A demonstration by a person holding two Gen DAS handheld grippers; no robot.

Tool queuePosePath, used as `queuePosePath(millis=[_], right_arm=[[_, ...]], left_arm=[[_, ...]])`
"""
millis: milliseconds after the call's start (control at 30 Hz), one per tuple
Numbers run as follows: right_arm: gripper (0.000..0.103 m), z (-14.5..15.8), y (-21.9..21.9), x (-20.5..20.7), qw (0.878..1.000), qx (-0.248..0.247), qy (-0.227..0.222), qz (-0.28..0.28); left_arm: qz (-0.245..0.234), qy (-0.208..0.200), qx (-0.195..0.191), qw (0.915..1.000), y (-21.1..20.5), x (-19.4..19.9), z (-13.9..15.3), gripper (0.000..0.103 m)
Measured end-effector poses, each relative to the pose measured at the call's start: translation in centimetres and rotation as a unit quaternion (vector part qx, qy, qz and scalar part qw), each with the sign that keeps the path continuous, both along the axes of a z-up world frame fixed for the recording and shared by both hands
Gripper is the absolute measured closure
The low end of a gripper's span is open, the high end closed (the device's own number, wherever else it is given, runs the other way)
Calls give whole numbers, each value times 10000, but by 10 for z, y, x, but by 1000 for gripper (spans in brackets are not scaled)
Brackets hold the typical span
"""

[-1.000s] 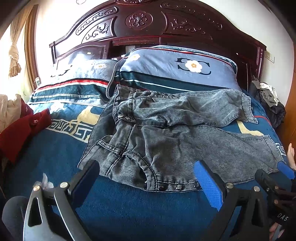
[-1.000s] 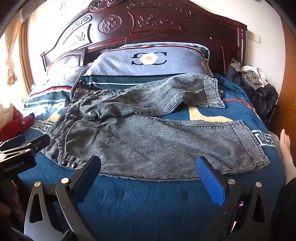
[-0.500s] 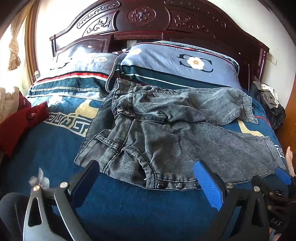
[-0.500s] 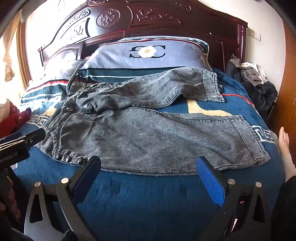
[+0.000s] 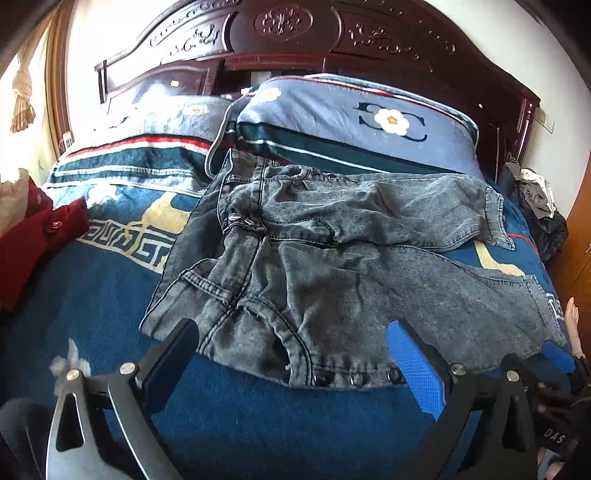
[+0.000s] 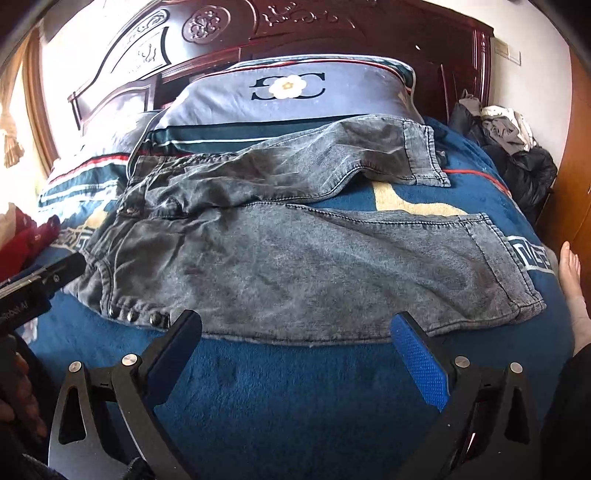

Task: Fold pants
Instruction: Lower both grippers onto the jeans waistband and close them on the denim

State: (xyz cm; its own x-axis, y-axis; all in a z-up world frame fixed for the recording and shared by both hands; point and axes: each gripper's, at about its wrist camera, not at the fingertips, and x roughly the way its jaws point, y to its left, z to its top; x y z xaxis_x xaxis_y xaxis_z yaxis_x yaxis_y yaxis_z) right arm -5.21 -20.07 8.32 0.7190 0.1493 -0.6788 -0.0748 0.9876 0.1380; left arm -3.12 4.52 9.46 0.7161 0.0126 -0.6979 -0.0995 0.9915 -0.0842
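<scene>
Grey washed denim pants [image 5: 332,280] [image 6: 295,258] lie spread on a blue blanket, waist to the left, both legs stretching right and splayed apart. My left gripper [image 5: 291,350] is open, hovering just over the near waistband edge with its row of snaps [image 5: 354,378]. My right gripper [image 6: 295,332] is open too, its fingertips at the near edge of the closer leg, between the snaps [image 6: 140,315] and the hem [image 6: 517,280]. Neither gripper holds cloth. The far leg rests partly against a pillow.
Two patterned pillows [image 5: 351,125] [image 6: 288,96] lean on a dark carved headboard [image 5: 295,33]. A red garment [image 5: 37,236] lies at the left bed edge. Dark clothes [image 6: 517,155] are piled at the right. A bare foot [image 6: 572,288] shows beside the bed's right side.
Both grippers have moved forward toward the pants; the near edge of the denim now sits between the fingertips in each view. Jaws stay wide open.
</scene>
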Motion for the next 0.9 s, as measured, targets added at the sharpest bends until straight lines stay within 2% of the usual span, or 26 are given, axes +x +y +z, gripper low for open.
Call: queuePosePath(millis=[133,233,433,633,800,900], right_arm=[[0,9,-4,21,9998,-143,-11,122],[0,17,-6,48,9989,-382,-14,262],[0,31,-17,107,9983,-469,-36,343],[0,37,-27,154,9971,-672,236,286],[0,41,-50,201,9980,-395,493,17],[0,47,-58,227,9984,-259,494,-104]], left_arm=[[189,130,-365,9991,20,32,5,0],[358,58,-401,9985,35,57,11,0],[547,144,-309,9979,69,115,16,0],[700,299,-111,9970,95,166,13,0],[679,496,66,9964,109,205,4,0],[570,656,218,9960,112,225,-3,0]])
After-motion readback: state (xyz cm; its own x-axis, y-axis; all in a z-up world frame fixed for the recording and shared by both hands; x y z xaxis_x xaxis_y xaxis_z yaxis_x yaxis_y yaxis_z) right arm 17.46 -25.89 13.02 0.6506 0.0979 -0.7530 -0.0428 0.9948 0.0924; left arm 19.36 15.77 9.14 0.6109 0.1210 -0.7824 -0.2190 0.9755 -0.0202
